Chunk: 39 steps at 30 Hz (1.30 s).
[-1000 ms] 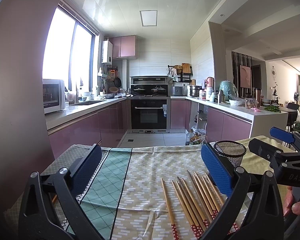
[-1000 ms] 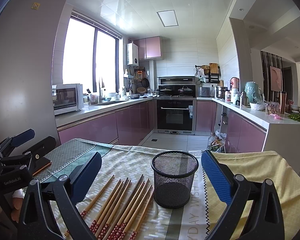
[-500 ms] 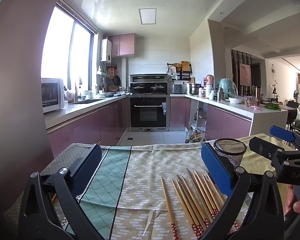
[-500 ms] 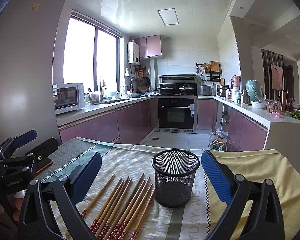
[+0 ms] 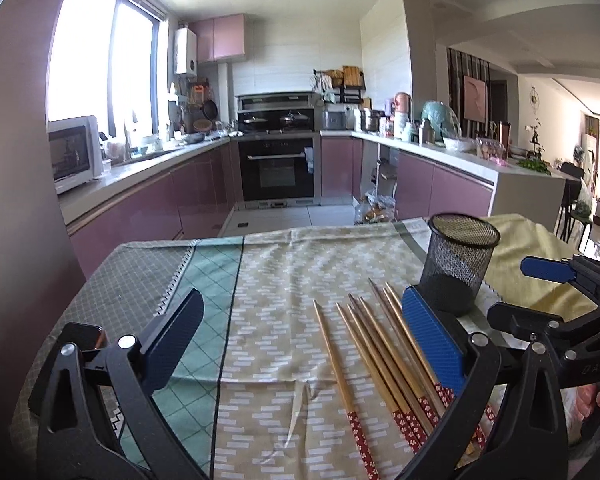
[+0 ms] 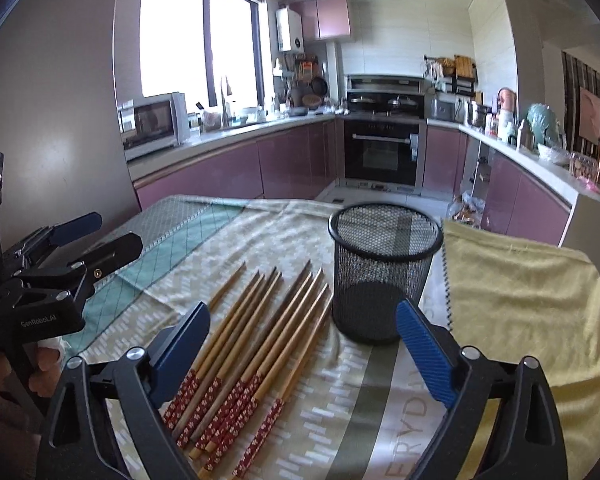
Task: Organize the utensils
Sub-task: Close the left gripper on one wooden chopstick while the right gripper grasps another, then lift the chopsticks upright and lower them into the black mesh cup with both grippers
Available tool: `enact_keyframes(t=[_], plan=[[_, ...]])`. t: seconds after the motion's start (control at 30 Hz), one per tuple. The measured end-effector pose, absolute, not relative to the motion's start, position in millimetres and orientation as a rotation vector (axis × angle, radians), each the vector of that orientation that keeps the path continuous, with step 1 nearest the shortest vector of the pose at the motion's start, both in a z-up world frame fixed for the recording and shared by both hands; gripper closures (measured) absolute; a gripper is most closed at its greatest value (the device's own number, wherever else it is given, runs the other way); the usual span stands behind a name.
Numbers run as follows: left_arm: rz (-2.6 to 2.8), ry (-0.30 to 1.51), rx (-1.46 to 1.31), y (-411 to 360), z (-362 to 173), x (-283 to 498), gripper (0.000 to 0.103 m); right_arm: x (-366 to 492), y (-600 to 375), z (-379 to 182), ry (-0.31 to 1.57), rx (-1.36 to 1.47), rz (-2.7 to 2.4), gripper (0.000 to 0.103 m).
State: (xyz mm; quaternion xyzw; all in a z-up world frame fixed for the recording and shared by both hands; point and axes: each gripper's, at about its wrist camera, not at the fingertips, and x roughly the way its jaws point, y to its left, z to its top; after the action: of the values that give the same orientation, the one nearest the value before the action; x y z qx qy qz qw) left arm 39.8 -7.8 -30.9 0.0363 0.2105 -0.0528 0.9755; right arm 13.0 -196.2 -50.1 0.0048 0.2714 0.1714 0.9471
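The chopsticks (image 6: 256,344) lie side by side on the patterned tablecloth (image 6: 356,420), red-patterned ends toward the cameras, tips pointing toward the kitchen, just left of the upright black mesh cup (image 6: 382,276). The right gripper (image 6: 302,340) is above the cloth with jaws spread wide and holding nothing, bracketing the chopsticks and cup base. The left gripper (image 5: 300,336) is likewise spread and empty, its right finger over the bundle.

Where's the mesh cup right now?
The black mesh cup stands upright on the tablecloth, centre in the right wrist view, just right of the chopsticks tips and left of the yellow towel.
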Motion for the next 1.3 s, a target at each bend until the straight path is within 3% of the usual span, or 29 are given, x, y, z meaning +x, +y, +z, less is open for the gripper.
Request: enact_keyframes(t=[0.2,0.27,0.53,0.63,0.8,0.93,1.13,1.3], plan=[[-0.167,0.627,0.133,-20.1,-66.7,71.9,0.024,44.0,-189.6,-85.4,0.773,0.037,0.354,0.043],[-0.178,0.679,0.141,-22.4,-77.2,81.2,0.035,50.7,-186.4,-94.8,0.816,0.051,0.361,0.057],[-0.222,0.811,0.145,-26.0,-105.5,109.8,0.05,62.0,-176.1,-104.6,0.872,0.058,0.35,0.077],[-0.226,0.859,0.145,-27.2,-111.0,118.0,0.057,66.9,-172.8,-102.9,0.883,0.047,0.343,0.081],[-0.239,0.889,0.151,-32.9,-114.6,127.8,0.059,77.1,-172.9,-101.3,0.893,0.042,0.342,0.081],[-0.243,0.898,0.129,-35.8,-112.7,132.3,0.071,81.0,-179.4,-102.2,0.896,0.082,0.348,0.093],[-0.224,0.901,0.068,-33.9,-111.8,136.0,0.092,79.7,-191.0,-102.5,0.895,0.151,0.371,0.097],[-0.223,0.899,0.023,-26.1,-109.3,130.6,0.095,72.9,-194.1,-95.4,0.871,0.172,0.412,0.097]])
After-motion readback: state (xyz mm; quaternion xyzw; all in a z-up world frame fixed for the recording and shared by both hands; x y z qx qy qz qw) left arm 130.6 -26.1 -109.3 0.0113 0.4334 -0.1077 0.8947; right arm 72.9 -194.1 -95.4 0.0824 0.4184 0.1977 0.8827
